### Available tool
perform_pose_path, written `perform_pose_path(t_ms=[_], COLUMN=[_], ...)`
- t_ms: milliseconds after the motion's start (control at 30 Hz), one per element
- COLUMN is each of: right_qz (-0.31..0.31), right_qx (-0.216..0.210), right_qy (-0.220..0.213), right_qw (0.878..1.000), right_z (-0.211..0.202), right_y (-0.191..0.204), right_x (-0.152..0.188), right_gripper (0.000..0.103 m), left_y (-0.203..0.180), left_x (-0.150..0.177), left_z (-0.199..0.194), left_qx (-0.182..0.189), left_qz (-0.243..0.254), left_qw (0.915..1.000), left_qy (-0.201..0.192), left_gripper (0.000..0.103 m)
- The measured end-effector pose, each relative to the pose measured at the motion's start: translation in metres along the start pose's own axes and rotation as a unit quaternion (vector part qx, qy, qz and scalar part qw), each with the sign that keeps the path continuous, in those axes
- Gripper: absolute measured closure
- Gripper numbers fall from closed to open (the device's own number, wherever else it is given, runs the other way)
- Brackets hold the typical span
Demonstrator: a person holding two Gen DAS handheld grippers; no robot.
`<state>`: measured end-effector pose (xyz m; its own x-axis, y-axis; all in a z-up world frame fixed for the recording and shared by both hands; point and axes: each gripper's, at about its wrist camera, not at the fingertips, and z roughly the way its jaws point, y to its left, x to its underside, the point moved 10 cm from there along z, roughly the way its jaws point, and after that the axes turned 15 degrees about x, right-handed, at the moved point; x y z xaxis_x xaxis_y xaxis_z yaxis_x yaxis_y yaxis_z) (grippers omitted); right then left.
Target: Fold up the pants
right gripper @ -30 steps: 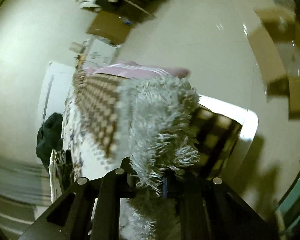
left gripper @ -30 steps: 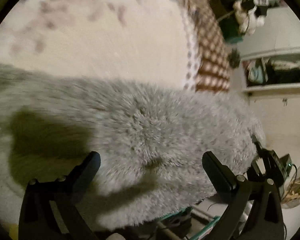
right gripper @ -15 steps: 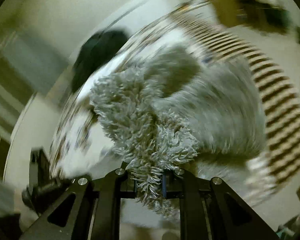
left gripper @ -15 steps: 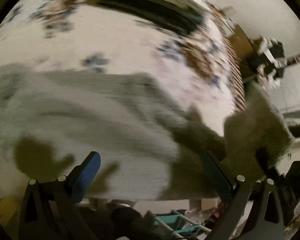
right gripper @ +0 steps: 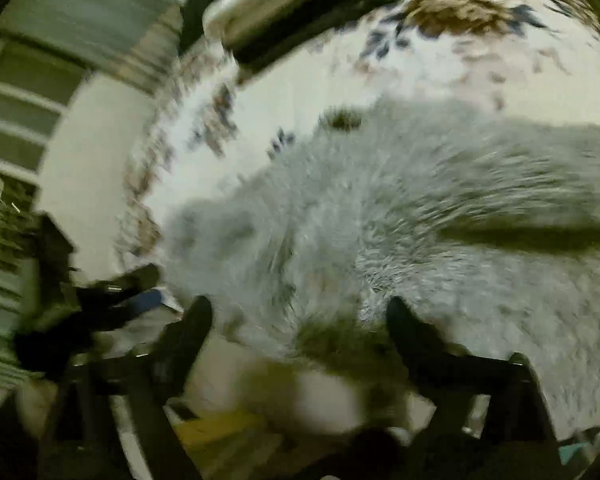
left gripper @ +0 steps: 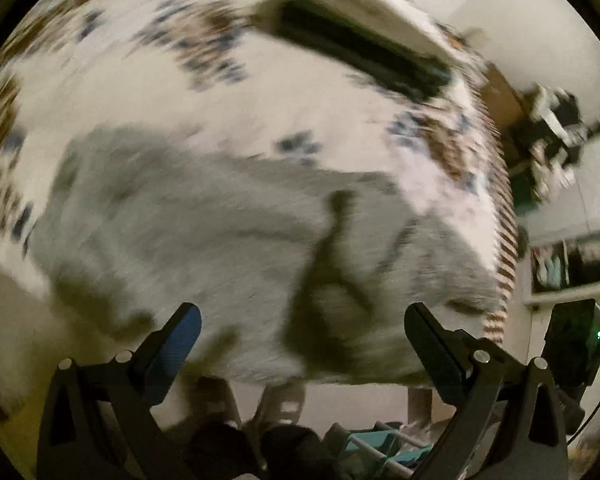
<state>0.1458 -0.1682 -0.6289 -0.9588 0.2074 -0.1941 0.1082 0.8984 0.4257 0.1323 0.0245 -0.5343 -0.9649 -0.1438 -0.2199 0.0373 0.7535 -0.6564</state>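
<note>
Both views motion-blurred. Left wrist view: grey fluffy pants (left gripper: 228, 248) spread across the middle of the frame on a bed (left gripper: 308, 92) with a white, brown-and-blue flowered cover. Left gripper (left gripper: 300, 332) jaws wide, holding nothing; the near edge of the pants lies just beyond and between them.

Right wrist view: pants (right gripper: 420, 216) fill centre and right of the frame. Right gripper (right gripper: 300, 316) jaws spread, nothing held; fabric edge sits between the tips at lower centre. Contact cannot be told.
</note>
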Motion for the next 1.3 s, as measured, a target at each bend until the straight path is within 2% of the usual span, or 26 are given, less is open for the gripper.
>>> perform_pose_path(t_ms=[133, 167, 267, 367, 400, 433, 467, 533, 600, 667, 767, 900, 1000, 1067, 1100, 1133, 1167, 1200, 1233, 1300], right_qz=[0.067, 0.089, 0.121, 0.156, 0.164, 0.173, 0.179, 0.187, 0.202, 0.207, 0.208, 0.199, 0.183, 0.186, 0.189, 0.192, 0.189, 0.184, 0.179, 0.172], right_qx=[0.027, 0.052, 0.111, 0.131, 0.133, 0.134, 0.139, 0.147, 0.146, 0.147, 0.146, 0.142, 0.124, 0.094, 0.076, 0.056, 0.044, 0.042, 0.043, 0.056], right_qy=[-0.021, -0.025, -0.029, -0.029, -0.026, -0.024, -0.024, -0.021, -0.018, -0.014, -0.006, 0.007, 0.026, 0.041, 0.046, 0.049, 0.052, 0.056, 0.06, 0.066], right_qw=[0.997, 0.994, 0.986, 0.979, 0.977, 0.975, 0.974, 0.971, 0.968, 0.967, 0.967, 0.97, 0.975, 0.977, 0.978, 0.979, 0.98, 0.98, 0.981, 0.981], right_z=[-0.052, -0.057, -0.066, -0.077, -0.078, -0.079, -0.075, -0.076, -0.073, -0.064, -0.057, -0.045, -0.033, -0.021, -0.018, -0.015, -0.011, -0.008, -0.006, 0.003], right_y=[-0.04, -0.067, -0.119, -0.161, -0.171, -0.183, -0.188, -0.2, -0.209, -0.212, -0.214, -0.208, -0.198, -0.19, -0.186, -0.181, -0.176, -0.174, -0.173, -0.175], right_x=[-0.029, -0.033, -0.036, -0.034, -0.031, -0.028, -0.032, -0.026, -0.023, -0.024, -0.025, -0.034, -0.038, -0.04, -0.042, -0.043, -0.044, -0.044, -0.043, -0.04], right_gripper=[0.011, 0.011, 0.011, 0.011, 0.011, 0.011, 0.011, 0.011, 0.011, 0.011, 0.011, 0.011, 0.011, 0.011, 0.011, 0.011, 0.011, 0.011, 0.011, 0.015], left_y=[-0.058, -0.069, -0.086, -0.082, -0.081, -0.081, -0.082, -0.087, -0.088, -0.077, -0.048, 0.002, 0.034, 0.041, 0.038, 0.035, 0.031, 0.024, 0.014, 0.001], left_x=[-0.021, -0.024, -0.025, -0.021, -0.018, -0.016, -0.014, -0.017, -0.024, -0.035, -0.043, -0.042, -0.035, -0.03, -0.029, -0.029, -0.03, -0.033, -0.037, -0.046], left_z=[0.035, 0.052, 0.113, 0.159, 0.171, 0.178, 0.18, 0.165, 0.138, 0.102, 0.075, 0.064, 0.067, 0.071, 0.069, 0.067, 0.064, 0.057, 0.05, 0.039], left_qx=[0.039, 0.041, 0.018, 0.013, 0.027, 0.045, 0.059, 0.087, 0.099, 0.101, 0.075, 0.044, 0.012, 0.037, 0.055, 0.056, 0.041, 0.027, 0.02, 0.002], left_qz=[0.069, 0.085, 0.134, 0.14, 0.137, 0.128, 0.123, 0.122, 0.11, 0.084, 0.05, -0.01, -0.028, -0.064, -0.078, -0.076, -0.064, -0.041, -0.016, 0.025], left_qw=[0.9967, 0.9951, 0.9874, 0.9826, 0.9814, 0.9817, 0.9815, 0.9835, 0.9868, 0.9911, 0.9959, 0.9988, 0.9994, 0.9973, 0.9954, 0.9954, 0.9969, 0.9986, 0.9996, 0.9997], left_qy=[0.014, 0.029, 0.082, 0.121, 0.132, 0.133, 0.134, 0.102, 0.066, 0.022, -0.009, -0.019, -0.014, 0.003, 0.009, 0.016, 0.023, 0.021, 0.011, 0.003], left_gripper=[0.0, 0.0, 0.0, 0.001, 0.018, 0.076, 0.096, 0.095, 0.095, 0.095, 0.095, 0.095, 0.094, 0.09, 0.085, 0.07, 0.06, 0.04, 0.027, 0.025])
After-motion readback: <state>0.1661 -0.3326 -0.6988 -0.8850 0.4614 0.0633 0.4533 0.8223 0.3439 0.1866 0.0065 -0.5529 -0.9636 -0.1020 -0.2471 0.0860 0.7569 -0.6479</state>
